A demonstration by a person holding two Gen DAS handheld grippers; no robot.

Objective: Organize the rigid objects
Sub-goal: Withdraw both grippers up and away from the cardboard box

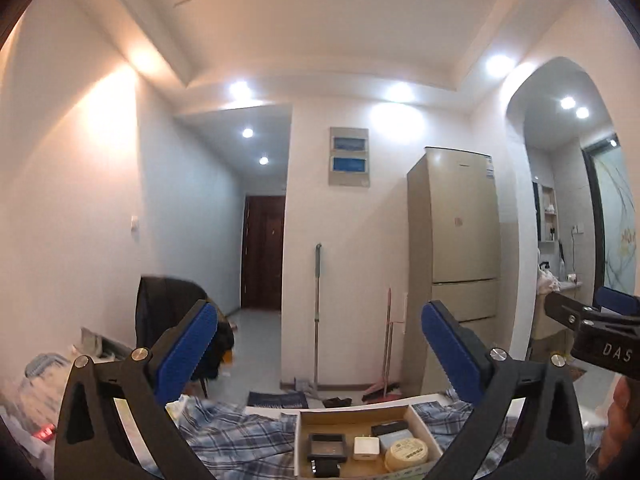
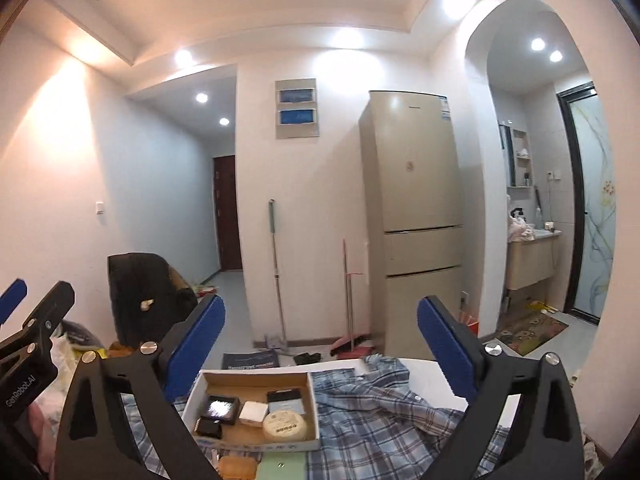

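Both jaws released and empty, the left gripper (image 1: 319, 354) and right gripper (image 2: 321, 346) should descend squarely toward the box (image 2: 310, 400) at 6 o'clock, avoiding the shirt (image 2: 380, 416).

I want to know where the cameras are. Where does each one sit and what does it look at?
Left wrist: sits on the left tongs, facing the cardboard box and fridge; right tongs peek in.
Right wrist: sits on the right tongs, facing the same way; left tongs peek in.
Shared: box, fridge, plaid cloth.
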